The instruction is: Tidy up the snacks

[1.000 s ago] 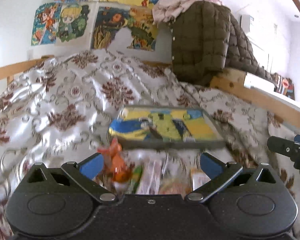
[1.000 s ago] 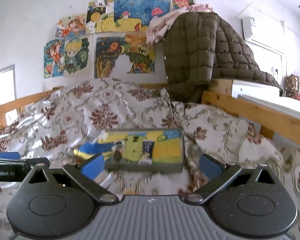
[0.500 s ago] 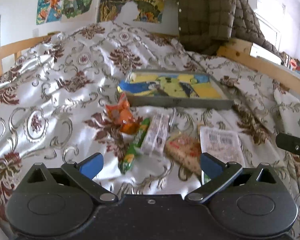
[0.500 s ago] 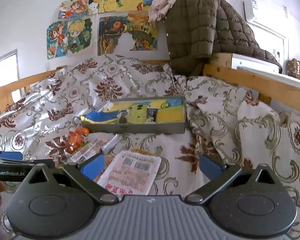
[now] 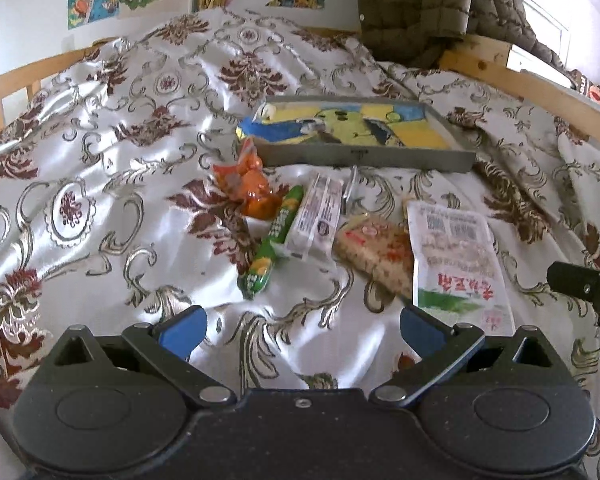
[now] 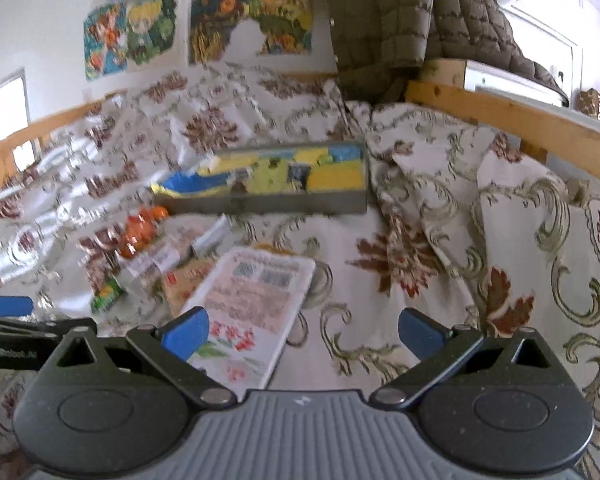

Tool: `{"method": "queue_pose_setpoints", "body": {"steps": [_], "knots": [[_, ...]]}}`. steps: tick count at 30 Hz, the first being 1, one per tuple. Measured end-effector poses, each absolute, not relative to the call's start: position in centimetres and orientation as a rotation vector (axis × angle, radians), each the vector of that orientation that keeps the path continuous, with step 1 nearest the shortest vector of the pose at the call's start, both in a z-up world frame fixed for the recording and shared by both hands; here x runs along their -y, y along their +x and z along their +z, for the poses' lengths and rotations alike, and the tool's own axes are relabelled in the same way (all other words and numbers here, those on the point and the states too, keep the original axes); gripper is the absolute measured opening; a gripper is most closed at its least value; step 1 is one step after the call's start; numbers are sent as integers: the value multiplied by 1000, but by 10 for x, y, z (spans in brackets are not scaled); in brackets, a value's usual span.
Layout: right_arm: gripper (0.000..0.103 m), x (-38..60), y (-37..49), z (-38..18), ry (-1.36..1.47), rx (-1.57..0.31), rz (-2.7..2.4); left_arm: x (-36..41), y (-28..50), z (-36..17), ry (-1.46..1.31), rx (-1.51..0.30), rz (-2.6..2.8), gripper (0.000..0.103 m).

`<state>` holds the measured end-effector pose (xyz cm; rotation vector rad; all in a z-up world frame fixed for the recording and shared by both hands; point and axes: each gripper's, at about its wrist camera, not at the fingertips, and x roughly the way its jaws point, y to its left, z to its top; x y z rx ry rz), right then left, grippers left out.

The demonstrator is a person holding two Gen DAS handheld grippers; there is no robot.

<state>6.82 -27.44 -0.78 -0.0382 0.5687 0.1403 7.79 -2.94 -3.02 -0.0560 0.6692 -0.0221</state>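
We see our left hand-held gripper point(image 5: 302, 328) spread apart and empty; the green stick snack point(image 5: 274, 240) lies just ahead on the bed, long axis running away from us. Our right hand-held gripper point(image 6: 304, 330), likewise apart, hangs over the white packet point(image 6: 252, 302).

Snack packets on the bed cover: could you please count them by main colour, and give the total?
Orange: 1, the orange packet
Green: 1, the green stick
Clear or white: 1, the pale wrapped bar
Tan: 1, the tan cake packet
White, printed: 1, the large flat packet
Total: 5, all outside the tray
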Motion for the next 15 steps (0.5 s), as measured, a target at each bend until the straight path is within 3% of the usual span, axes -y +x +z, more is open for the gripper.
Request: {"method": "queue_pose_setpoints", "body": {"steps": [15], "knots": [[103, 276, 74, -14, -14, -603, 183, 35, 92, -35, -80, -713, -22, 102]]}}
